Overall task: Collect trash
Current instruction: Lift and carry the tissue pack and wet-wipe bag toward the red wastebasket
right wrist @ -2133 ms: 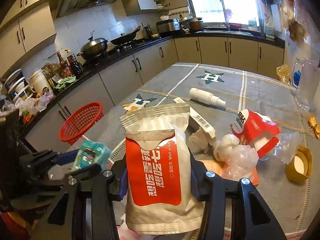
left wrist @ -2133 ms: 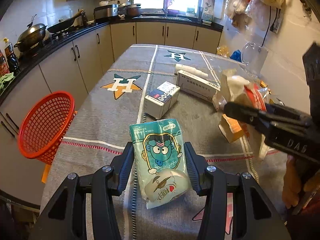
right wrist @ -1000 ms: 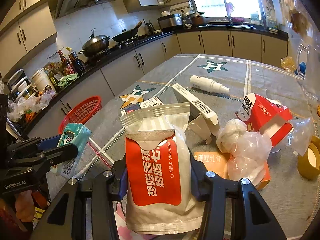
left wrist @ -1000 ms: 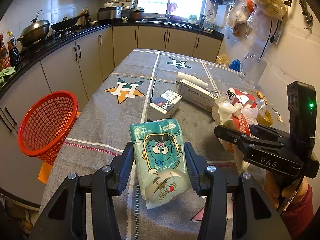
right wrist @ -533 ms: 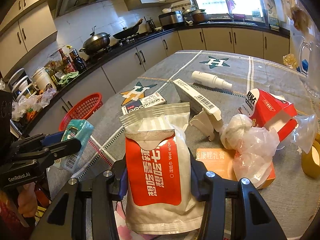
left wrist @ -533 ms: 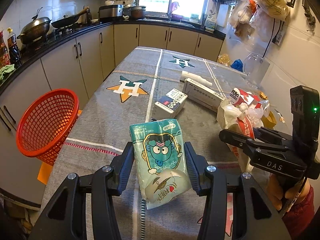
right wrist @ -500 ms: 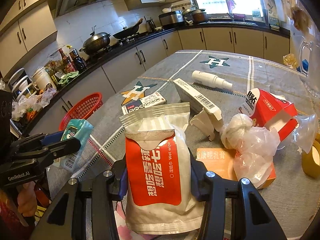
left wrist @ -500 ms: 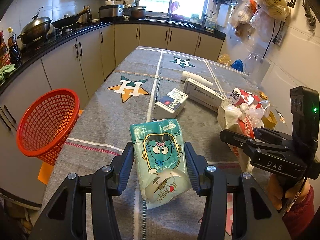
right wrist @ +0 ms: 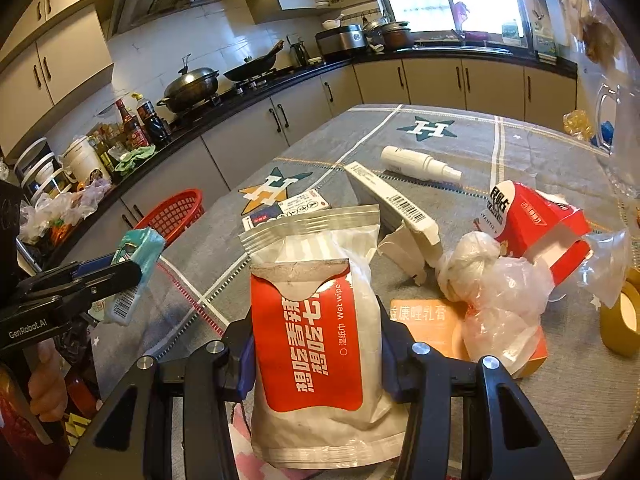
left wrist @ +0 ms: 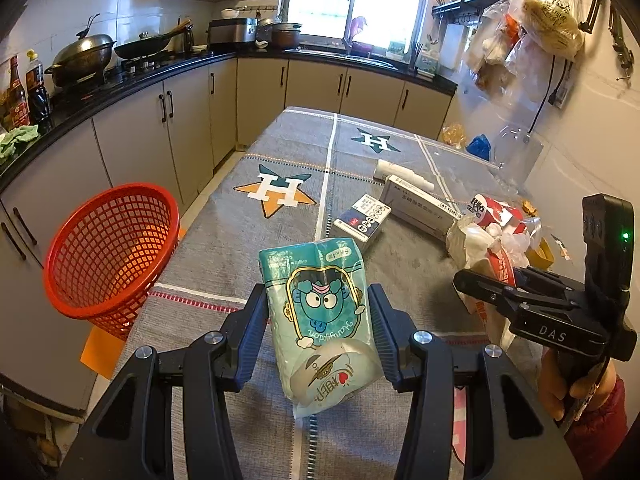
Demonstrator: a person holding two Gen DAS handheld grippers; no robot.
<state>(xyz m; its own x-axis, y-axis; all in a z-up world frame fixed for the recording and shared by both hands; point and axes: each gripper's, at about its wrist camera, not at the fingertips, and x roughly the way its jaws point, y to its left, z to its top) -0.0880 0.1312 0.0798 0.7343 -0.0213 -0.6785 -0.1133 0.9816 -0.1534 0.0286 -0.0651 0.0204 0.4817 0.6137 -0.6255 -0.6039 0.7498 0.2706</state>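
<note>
My left gripper (left wrist: 316, 300) is shut on a teal tissue pack (left wrist: 320, 312) with a cartoon face, held above the near end of the grey cloth table (left wrist: 288, 152). The same tissue pack (right wrist: 134, 272) shows at the left of the right wrist view. My right gripper (right wrist: 316, 320) is shut on a white and red wet-wipe pouch (right wrist: 316, 320), and in the left wrist view the right gripper (left wrist: 472, 284) sits at the right with a hand under it. A red mesh basket (left wrist: 112, 252) stands off the table's left edge, lower than the tissue pack.
On the table lie a small dark blue and white box (left wrist: 364, 220), a long white carton (right wrist: 388, 200), a white spray bottle (right wrist: 420, 164), a red carton (right wrist: 536, 220), crumpled clear plastic (right wrist: 496, 288), an orange box (right wrist: 428, 324) and a tape roll (right wrist: 620, 320). Cabinets run along the left.
The left wrist view has shifted a little, so the red basket sits slightly further right. The right gripper and both held packs look the same.
</note>
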